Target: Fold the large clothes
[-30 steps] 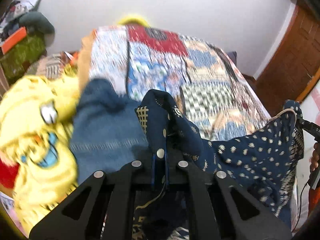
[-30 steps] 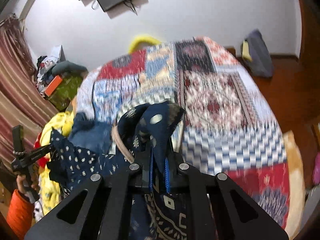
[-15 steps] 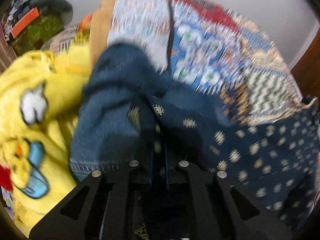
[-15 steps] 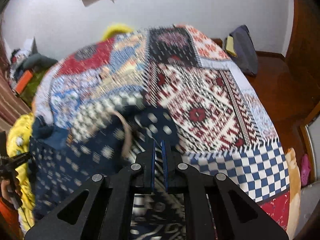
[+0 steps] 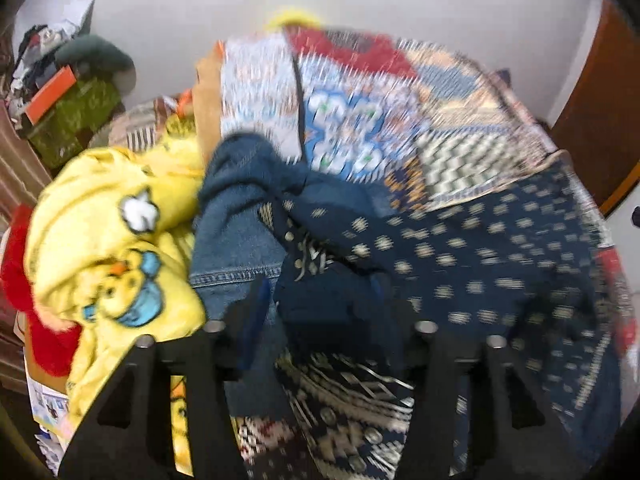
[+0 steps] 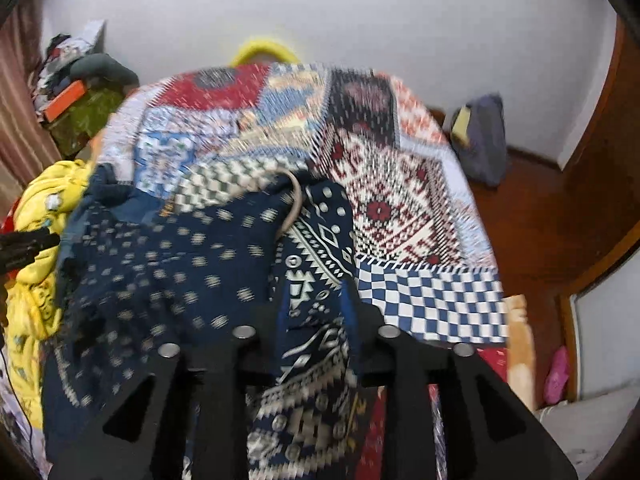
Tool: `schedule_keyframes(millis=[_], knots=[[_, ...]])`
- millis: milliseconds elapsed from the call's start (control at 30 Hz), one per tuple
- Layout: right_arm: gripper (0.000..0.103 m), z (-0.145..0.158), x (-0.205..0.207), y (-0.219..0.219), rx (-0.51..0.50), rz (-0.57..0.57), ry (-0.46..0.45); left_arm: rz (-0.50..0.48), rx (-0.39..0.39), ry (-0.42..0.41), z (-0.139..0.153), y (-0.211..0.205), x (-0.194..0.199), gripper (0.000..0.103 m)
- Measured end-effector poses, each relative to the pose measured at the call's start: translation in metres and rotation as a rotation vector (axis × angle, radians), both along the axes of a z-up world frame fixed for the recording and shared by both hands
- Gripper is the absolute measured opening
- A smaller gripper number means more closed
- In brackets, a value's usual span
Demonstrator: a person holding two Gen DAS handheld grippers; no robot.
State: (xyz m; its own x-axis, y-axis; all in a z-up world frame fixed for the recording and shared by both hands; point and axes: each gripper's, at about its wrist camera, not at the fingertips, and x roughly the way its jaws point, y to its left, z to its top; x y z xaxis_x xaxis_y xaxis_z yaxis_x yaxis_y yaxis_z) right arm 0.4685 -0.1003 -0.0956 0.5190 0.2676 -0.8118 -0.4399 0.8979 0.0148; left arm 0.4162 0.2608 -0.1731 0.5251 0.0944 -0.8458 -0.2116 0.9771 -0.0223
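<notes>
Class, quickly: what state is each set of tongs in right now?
Left tongs: open, navy patterned garment lying between the fingers.
Right tongs: open, same garment draped between the fingers.

garment (image 5: 472, 264) spread on bedspread (image 5: 360, 92), near edge | jeans (image 5: 236, 236) left of garment, partly under it | toy blanket (image 5: 108, 248) left of jeans | bag (image 6: 482, 140) on floor right of bed | clutter pile (image 6: 76, 80) far left by wall
</notes>
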Motion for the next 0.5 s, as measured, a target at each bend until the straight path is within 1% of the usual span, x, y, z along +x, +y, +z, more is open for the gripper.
schedule_keyframes(millis=[33, 100, 133, 167, 233, 300, 367, 400, 500], knots=[[0.038, 0.01, -0.01, -0.001, 0.007, 0.007, -0.012, -0.008, 0.0, -0.022, 0.013, -0.004, -0.009, 0.056], [0.047, 0.034, -0.033, -0.004, 0.019, 0.018, -0.037, -0.019, -0.002, -0.057, 0.037, -0.011, -0.028, 0.065], [0.055, 0.044, -0.042, -0.005, 0.026, 0.022, -0.057, -0.022, -0.006, -0.076, 0.048, -0.014, -0.039, 0.067], [0.066, 0.057, -0.056, -0.008, 0.031, 0.028, -0.078, -0.025, -0.009, -0.088, 0.056, -0.016, -0.047, 0.071], [0.078, 0.07, -0.074, -0.011, 0.039, 0.032, -0.103, -0.04, -0.006, -0.105, 0.073, -0.02, -0.067, 0.077], [0.08, 0.084, -0.097, -0.016, 0.042, 0.049, -0.135, -0.051, -0.003, -0.115, 0.085, -0.024, -0.085, 0.089], [0.081, 0.089, -0.113, -0.02, 0.036, 0.07, -0.147, -0.069, -0.026, -0.127, 0.095, -0.025, -0.106, 0.094], [0.081, 0.089, -0.121, -0.023, 0.035, 0.075, -0.149, -0.077, -0.035, -0.13, 0.095, -0.024, -0.115, 0.095], [0.081, 0.08, -0.139, -0.032, 0.026, 0.076, -0.133, -0.089, -0.062, -0.134, 0.093, -0.023, -0.141, 0.096]])
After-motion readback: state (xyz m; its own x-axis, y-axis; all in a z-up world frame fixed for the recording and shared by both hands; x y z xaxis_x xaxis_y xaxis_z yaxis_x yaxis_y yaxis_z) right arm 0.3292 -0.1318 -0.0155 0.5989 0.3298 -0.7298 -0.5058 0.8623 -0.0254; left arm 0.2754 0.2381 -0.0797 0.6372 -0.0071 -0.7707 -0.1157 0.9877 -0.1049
